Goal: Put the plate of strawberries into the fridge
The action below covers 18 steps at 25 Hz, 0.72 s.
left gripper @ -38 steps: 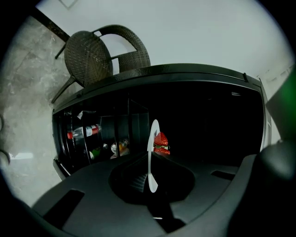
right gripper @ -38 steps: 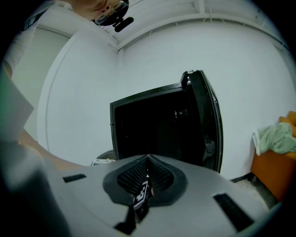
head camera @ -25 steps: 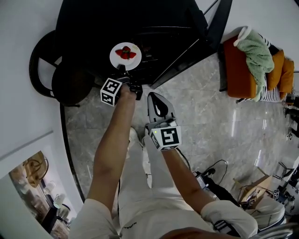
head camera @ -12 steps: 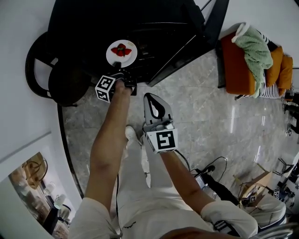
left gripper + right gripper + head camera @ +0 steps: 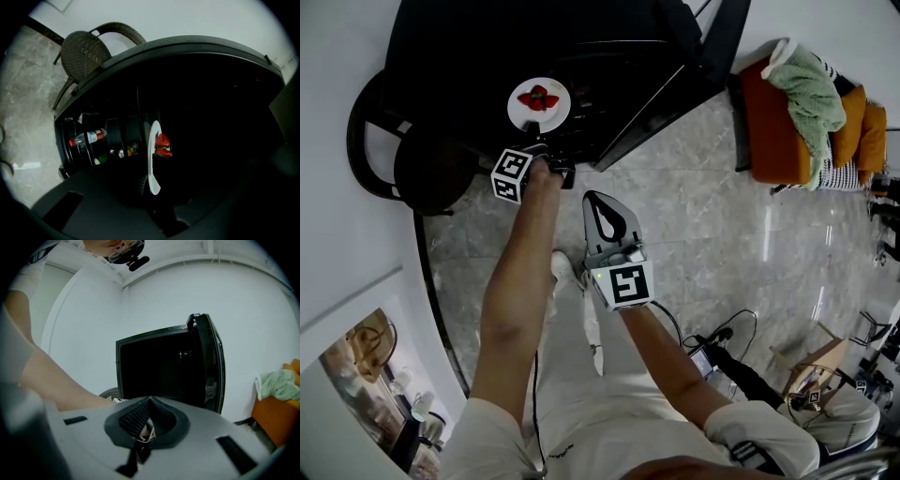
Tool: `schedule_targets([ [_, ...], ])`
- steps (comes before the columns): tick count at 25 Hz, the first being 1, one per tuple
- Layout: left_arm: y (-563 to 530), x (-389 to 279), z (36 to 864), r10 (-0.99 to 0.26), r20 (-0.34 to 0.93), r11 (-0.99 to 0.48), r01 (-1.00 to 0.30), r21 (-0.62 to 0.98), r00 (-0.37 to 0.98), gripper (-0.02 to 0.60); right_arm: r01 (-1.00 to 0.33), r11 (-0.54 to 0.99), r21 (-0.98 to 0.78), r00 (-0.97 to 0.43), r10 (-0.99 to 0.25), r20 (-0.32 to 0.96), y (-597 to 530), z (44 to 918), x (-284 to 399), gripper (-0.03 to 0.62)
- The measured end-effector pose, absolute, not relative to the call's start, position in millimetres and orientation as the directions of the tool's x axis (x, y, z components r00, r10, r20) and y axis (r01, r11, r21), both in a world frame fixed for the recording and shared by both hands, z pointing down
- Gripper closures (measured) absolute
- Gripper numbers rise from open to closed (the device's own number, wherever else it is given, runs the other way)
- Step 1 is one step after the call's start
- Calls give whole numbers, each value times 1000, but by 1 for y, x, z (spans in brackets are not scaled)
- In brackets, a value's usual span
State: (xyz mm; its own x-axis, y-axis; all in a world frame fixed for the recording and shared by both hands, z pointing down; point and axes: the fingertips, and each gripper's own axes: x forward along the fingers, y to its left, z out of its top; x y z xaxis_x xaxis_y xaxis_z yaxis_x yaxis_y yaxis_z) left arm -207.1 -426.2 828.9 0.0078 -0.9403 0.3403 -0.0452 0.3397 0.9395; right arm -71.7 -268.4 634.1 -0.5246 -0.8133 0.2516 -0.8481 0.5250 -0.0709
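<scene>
A white plate [image 5: 539, 118] with red strawberries [image 5: 538, 97] is held out over the dark opening of the black fridge [image 5: 609, 47]. My left gripper [image 5: 535, 137] is shut on the plate's near rim. In the left gripper view the plate [image 5: 152, 161] stands edge-on between the dark jaws of the left gripper [image 5: 155, 183], with the strawberries [image 5: 162, 144] on its right face. My right gripper [image 5: 598, 200] hangs back over the floor, shut and empty. In the right gripper view the right gripper [image 5: 149, 405] points at the fridge [image 5: 159, 366].
The fridge door [image 5: 675, 94] stands open to the right. A bottle with a red cap [image 5: 88, 138] and small items sit on inner shelves. A dark wicker chair [image 5: 431, 159] stands left of the fridge. An orange seat with a green cloth [image 5: 811, 103] is at the right, cables [image 5: 722, 347] on the floor.
The left gripper has carried the plate further forward and a little left, toward the fridge interior. The right gripper has drifted slightly the same way, still shut.
</scene>
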Motion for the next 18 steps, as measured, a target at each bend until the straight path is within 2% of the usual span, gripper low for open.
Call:
schedule_targets([
  [6,-426,-207,825,-955,297,296,-60,953,6,531,-841,531,-103,-539,-806,243,-264,635,-75,582],
  [9,-420,-207,830,-946,325,325,-47,945,-10,478,-841,531,-106,-539,-806,243,-263,637,-73,582],
  [14,-406,-206,840,-942,335,336,-23,942,-24,474,-843,524,-118,-536,-807,249,-262,636,-72,582],
  [18,-400,-212,824,-954,290,290,14,957,-72,474,-845,516,-141,-535,-809,243,-265,634,-71,582],
])
